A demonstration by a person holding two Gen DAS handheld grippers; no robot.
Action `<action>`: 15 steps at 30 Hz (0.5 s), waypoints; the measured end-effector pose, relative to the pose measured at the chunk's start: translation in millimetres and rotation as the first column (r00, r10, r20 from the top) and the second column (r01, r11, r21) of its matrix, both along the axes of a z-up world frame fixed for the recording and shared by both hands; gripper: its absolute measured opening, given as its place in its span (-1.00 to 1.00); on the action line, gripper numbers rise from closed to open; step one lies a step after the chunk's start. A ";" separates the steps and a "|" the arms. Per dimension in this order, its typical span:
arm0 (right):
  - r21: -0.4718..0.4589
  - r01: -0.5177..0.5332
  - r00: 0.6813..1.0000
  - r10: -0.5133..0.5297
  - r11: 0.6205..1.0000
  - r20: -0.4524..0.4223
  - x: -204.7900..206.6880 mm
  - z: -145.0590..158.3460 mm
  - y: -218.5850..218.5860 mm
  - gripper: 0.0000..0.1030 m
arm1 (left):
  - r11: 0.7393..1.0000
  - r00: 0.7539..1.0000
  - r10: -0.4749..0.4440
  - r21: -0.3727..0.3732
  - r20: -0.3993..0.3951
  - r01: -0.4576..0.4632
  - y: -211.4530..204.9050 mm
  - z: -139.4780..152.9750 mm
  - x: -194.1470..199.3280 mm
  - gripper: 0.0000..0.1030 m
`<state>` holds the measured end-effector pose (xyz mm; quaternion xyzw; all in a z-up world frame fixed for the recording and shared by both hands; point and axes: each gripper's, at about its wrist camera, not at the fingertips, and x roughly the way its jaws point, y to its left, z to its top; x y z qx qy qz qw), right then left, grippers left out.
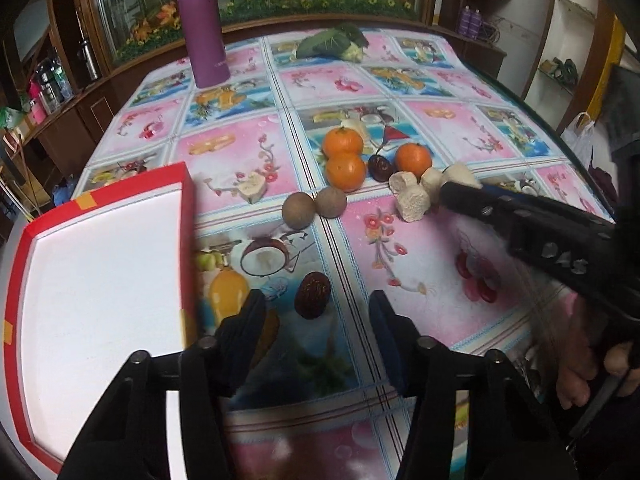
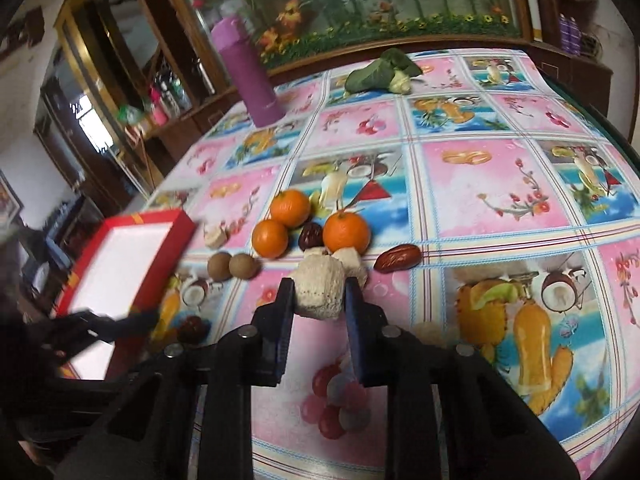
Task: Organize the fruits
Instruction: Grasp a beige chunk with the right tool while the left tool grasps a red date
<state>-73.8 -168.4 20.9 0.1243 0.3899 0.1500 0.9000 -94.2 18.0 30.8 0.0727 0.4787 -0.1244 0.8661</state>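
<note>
Mid-pick: right gripper [image 2: 320, 294] fingers pinching a pale chunk [image 2: 320, 290] by the oranges [image 2: 346, 232] on the desk [image 2: 500, 184]. Left gripper [image 1: 316, 312] spread around a date [image 1: 312, 294]. Next, presumably: lifting toward the red box [image 1: 100, 280].

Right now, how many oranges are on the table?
3. Two touch each other at the left of the pile; the third sits to their right, behind the white chunk in the right gripper. None looks hidden.
</note>
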 end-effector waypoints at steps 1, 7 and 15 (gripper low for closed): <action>0.010 0.003 1.000 -0.003 1.000 -0.001 0.2 0.7 -1.9 -0.48 | 1.000 1.000 0.000 -0.002 -0.012 0.000 -0.9 -3.3 2.4 -0.07; 0.020 0.002 1.000 -0.002 1.000 -0.007 0.9 0.4 -3.3 -0.48 | 1.000 0.999 -0.009 -0.014 -0.048 0.008 -1.8 -13.4 7.6 -0.36; 0.003 -0.002 1.000 0.002 1.000 -0.005 1.5 -0.9 -0.2 -0.48 | 0.999 1.000 -0.014 -0.030 -0.021 0.013 1.9 -13.3 11.7 -0.66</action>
